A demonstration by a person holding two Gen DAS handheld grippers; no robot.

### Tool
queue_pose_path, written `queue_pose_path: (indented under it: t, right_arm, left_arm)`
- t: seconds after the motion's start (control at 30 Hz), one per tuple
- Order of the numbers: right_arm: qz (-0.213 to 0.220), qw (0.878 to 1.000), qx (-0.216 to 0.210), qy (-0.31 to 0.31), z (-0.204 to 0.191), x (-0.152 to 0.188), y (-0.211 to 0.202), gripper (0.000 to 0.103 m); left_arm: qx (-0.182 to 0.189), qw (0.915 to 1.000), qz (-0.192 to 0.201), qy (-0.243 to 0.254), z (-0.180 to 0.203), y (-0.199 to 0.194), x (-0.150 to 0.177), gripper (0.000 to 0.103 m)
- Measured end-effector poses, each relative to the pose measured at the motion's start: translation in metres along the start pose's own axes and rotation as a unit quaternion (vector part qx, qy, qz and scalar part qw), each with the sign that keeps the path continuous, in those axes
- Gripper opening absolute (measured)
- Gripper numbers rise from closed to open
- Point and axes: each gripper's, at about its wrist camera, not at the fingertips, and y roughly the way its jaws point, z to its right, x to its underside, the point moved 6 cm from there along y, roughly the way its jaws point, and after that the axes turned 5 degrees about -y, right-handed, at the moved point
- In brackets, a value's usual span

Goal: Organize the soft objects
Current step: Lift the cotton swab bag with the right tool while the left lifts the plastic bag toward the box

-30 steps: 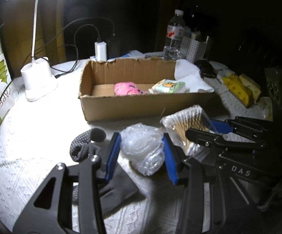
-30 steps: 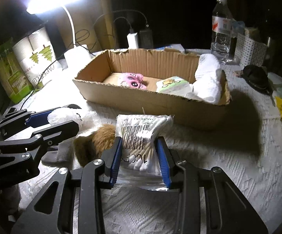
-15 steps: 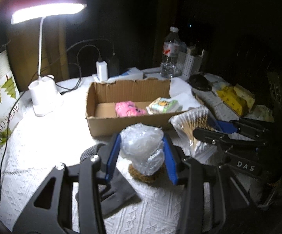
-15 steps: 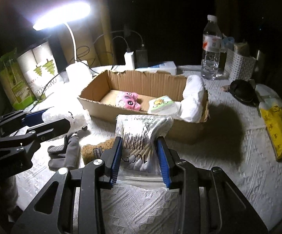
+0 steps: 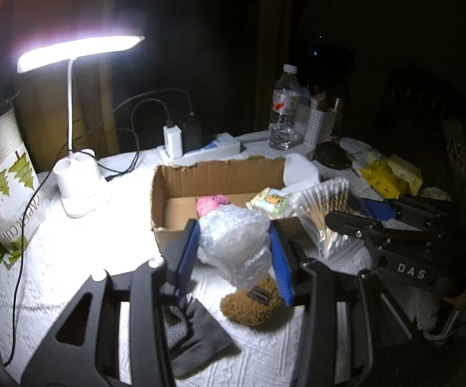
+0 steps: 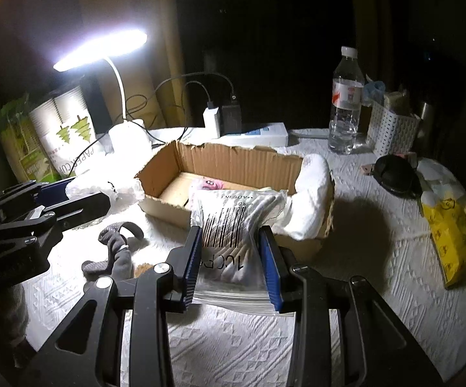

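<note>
Pinching a crumpled clear bubble-wrap wad (image 5: pixel 233 242), the left gripper (image 5: pixel 234 258) risks dropping it short of the brown cardboard box (image 6: pixel 233 164), while the right gripper (image 6: pixel 231 264) squeezes a slippery clear cotton-swab bag (image 6: pixel 233 235).

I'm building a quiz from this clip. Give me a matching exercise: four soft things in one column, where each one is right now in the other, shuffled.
Things:
1. crumpled clear bubble wrap
2. clear zip bag of cotton swabs
3. pink plush toy
4. brown fuzzy plush

Places:
A. lying on the white tablecloth
B. in the left claw
C. inside the cardboard box
D. in the right claw

Pairs: 1-B, 2-D, 3-C, 4-A
</note>
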Motion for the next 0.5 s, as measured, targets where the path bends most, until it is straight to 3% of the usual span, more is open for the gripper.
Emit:
queue_pose_path:
  t: [0.5]
  right_arm:
    - [0.005,1.000,0.001,-0.003,0.008,-0.026,0.018,0.038]
  left_arm:
    - [-0.007,0.9997,0.016,0.016,-0.013,0.020,-0.033,0.044]
